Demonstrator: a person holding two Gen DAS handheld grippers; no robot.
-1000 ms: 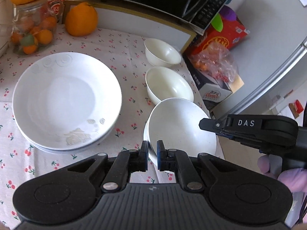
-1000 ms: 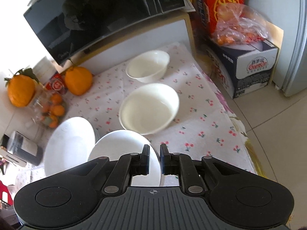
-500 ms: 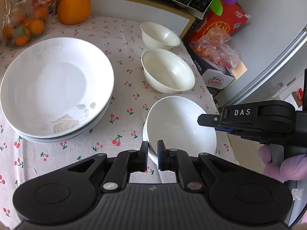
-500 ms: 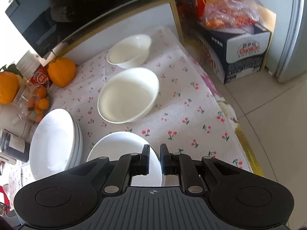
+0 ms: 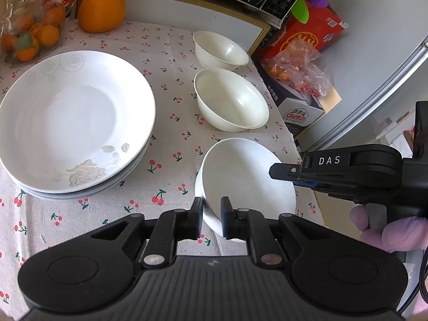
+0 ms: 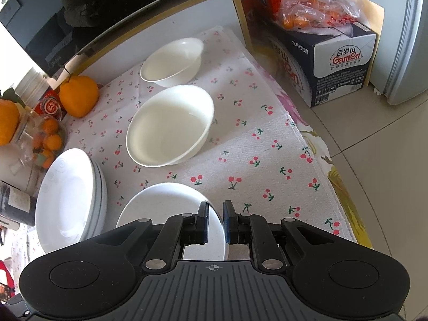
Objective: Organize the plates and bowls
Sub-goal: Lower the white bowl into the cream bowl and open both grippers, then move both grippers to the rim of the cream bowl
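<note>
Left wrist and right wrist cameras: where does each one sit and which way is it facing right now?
Left wrist: rides behind the left claw, looking across the tablecloth at the held bowl, plate stack and right claw; a gloved hand shows.
Right wrist: rides behind the right claw, looking down the bowl row toward the microwave; only its own claw shows.
Shared: held bowl, middle bowl, far bowl, plate stack.

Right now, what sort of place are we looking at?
Most likely a home kitchen: a microwave above a table with a cherry-print cloth, stacked plates and bowls, and what looks like a fridge beside it.
</note>
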